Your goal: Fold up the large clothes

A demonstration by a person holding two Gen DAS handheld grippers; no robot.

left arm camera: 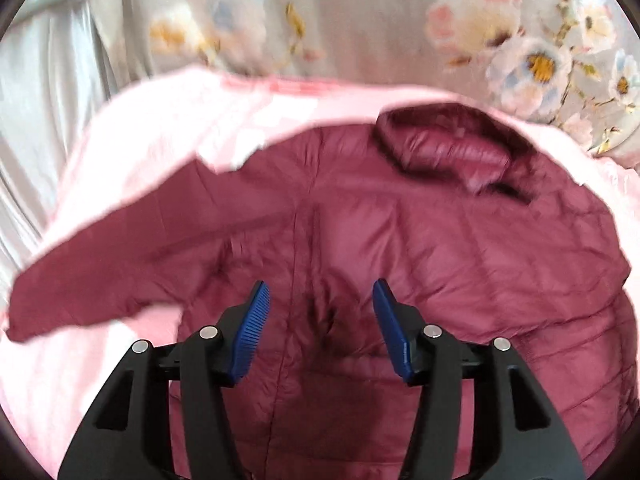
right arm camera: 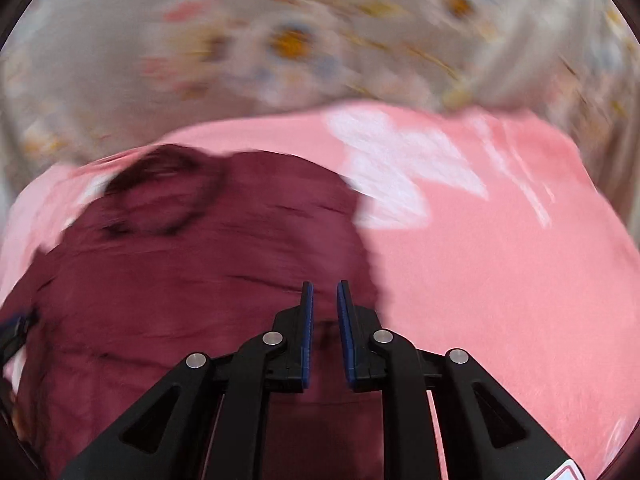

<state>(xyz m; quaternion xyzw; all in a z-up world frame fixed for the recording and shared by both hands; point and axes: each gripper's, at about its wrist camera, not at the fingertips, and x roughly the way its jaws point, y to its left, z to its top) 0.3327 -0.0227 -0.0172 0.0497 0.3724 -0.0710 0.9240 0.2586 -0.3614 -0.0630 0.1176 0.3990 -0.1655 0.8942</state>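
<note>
A maroon quilted puffer jacket (left arm camera: 420,240) lies spread on a pink blanket (left arm camera: 132,152), collar (left arm camera: 444,148) at the far side and one sleeve (left arm camera: 92,284) stretched out to the left. My left gripper (left arm camera: 320,296) hovers over the jacket's middle with its blue pads wide apart and nothing between them. In the right wrist view, which is blurred, the jacket (right arm camera: 192,280) fills the left half on the pink blanket (right arm camera: 500,280). My right gripper (right arm camera: 325,286) is above the jacket's right edge, its jaws a narrow gap apart and holding nothing.
A grey floral bedsheet (left arm camera: 360,20) lies beyond the blanket, also in the right wrist view (right arm camera: 280,40). Grey folds of cloth (left arm camera: 44,92) hang at the far left. The other gripper's black frame (right arm camera: 12,332) shows at the left edge.
</note>
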